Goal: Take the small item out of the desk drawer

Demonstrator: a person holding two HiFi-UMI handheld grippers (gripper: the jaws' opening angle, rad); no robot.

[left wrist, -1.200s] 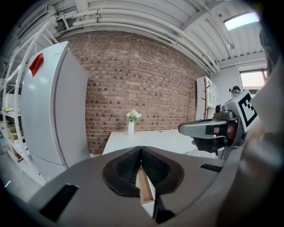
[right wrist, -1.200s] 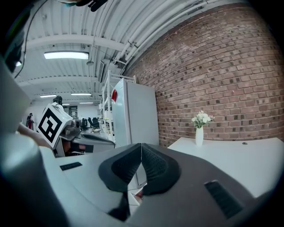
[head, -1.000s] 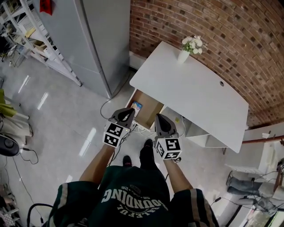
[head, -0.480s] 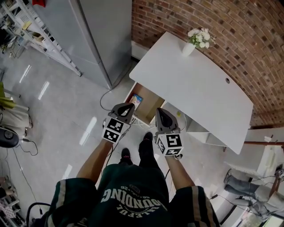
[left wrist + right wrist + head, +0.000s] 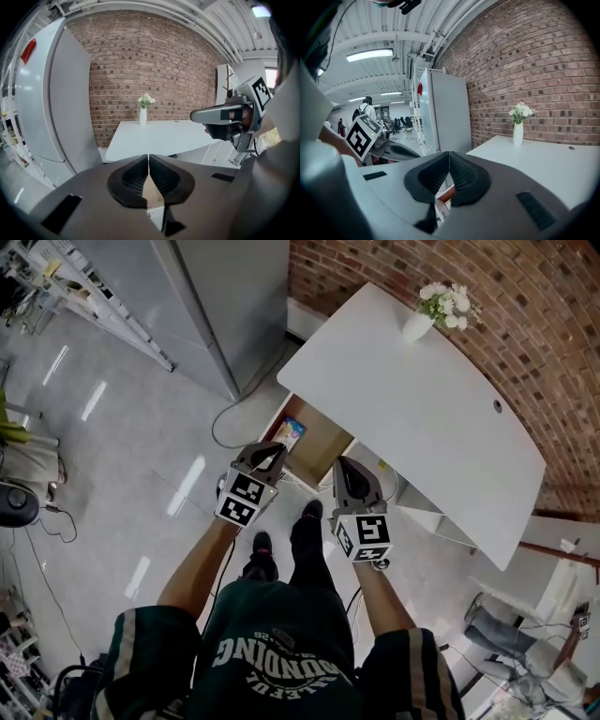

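1. Below you, the head view alone shows the wooden drawer [image 5: 319, 454] open under the smooth white worktop [image 5: 422, 409]. A small colourful packet [image 5: 290, 434] lies inside at its left end.
2. Neither gripper view shows that packet; both give the slim white vase [image 5: 143, 116] side-on against the rough brick wall [image 5: 154, 61].
3. Your left hand-held gripper [image 5: 270, 454] has its ribbed dark pads [image 5: 133, 176] pressed together on nothing.
4. Your right hand-held gripper [image 5: 345, 470] is likewise closed and empty, near the drawer's front.

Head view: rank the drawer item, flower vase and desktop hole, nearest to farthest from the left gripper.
1. Drawer item, just ahead of the left gripper.
2. Flower vase, at the desk's far corner.
3. Desktop hole, farther right.
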